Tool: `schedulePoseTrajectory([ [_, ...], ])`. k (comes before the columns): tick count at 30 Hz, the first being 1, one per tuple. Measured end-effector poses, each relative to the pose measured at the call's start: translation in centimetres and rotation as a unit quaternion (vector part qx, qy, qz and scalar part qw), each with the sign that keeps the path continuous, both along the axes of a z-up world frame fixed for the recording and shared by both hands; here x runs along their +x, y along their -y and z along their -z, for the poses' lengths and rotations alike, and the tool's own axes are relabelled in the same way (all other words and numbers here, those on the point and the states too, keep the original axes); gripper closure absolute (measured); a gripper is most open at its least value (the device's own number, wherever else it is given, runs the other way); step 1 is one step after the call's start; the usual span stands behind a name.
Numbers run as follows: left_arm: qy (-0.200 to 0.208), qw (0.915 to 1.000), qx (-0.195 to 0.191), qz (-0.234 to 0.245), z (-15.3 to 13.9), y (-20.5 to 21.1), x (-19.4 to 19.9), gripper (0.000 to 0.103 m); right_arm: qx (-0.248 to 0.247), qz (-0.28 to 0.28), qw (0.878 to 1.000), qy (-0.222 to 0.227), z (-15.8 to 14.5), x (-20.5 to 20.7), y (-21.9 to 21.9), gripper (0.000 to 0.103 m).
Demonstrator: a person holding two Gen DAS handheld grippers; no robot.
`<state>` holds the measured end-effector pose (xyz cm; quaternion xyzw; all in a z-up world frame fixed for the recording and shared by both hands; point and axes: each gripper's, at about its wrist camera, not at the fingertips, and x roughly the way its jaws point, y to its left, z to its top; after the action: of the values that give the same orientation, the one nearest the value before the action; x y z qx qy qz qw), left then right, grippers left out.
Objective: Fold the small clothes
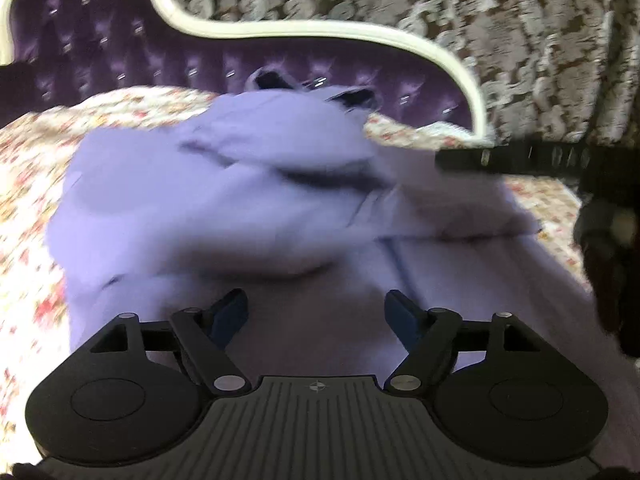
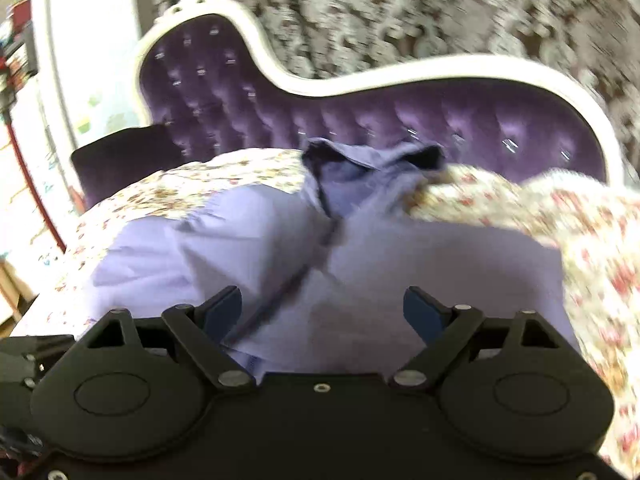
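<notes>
Clearly, we see a soft, matte lavender cotton garment [image 1: 224, 208] lying rumpled on the floral-print bedspread [image 1: 36, 184], its long axis running away from us toward the tufted purple velvet headboard [image 2: 400, 120], dark-lined openings at the far end. Our left gripper [image 1: 316, 312] and right gripper [image 2: 322, 308] hover over its near edge, fingers apart, nothing between them. Motion blur hides seams and folds.

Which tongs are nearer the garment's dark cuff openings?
Right. The right tongs reach farther up the lilac garment towards the cuff openings; the left tongs hang back over its near edge.
</notes>
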<state>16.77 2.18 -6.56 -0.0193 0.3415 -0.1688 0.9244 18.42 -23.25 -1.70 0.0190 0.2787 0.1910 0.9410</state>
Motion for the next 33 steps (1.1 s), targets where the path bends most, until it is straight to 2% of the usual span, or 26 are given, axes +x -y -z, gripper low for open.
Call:
schedulePoseTrajectory([
  [6,0.014,0.9994,-0.028,-0.013,0.8,-1.2,-0.7,0.028,-0.036,-0.060,0.997,0.024,-0.3,0.9,-4.8,0.013],
  [10,0.021,0.9986,-0.046,-0.017,1.3,-1.6,-0.8,0.028,-0.060,-0.092,0.994,0.020,0.4,2.1,-7.4,0.013],
  [15,0.020,0.9970,-0.071,-0.024,1.5,-2.2,-0.9,0.028,-0.115,-0.089,0.989,-0.009,2.9,4.4,-9.1,0.015],
  [18,0.020,0.9964,-0.078,-0.025,1.6,-2.3,-1.1,0.028,-0.148,-0.054,0.987,0.011,3.4,4.6,-8.5,0.017],
  [24,0.024,0.9965,-0.076,-0.025,1.6,-2.2,-1.1,0.028,-0.119,0.014,0.993,-0.005,3.0,4.3,-3.6,0.017],
  [30,0.028,0.9983,-0.046,-0.023,0.1,-1.9,-1.5,0.028,-0.103,0.032,0.994,-0.025,3.6,3.8,-1.3,0.017],
  [33,0.069,0.9971,-0.028,-0.016,-2.4,-2.0,-2.2,0.028,-0.097,0.021,0.995,-0.024,3.7,3.6,-1.6,0.017],
])
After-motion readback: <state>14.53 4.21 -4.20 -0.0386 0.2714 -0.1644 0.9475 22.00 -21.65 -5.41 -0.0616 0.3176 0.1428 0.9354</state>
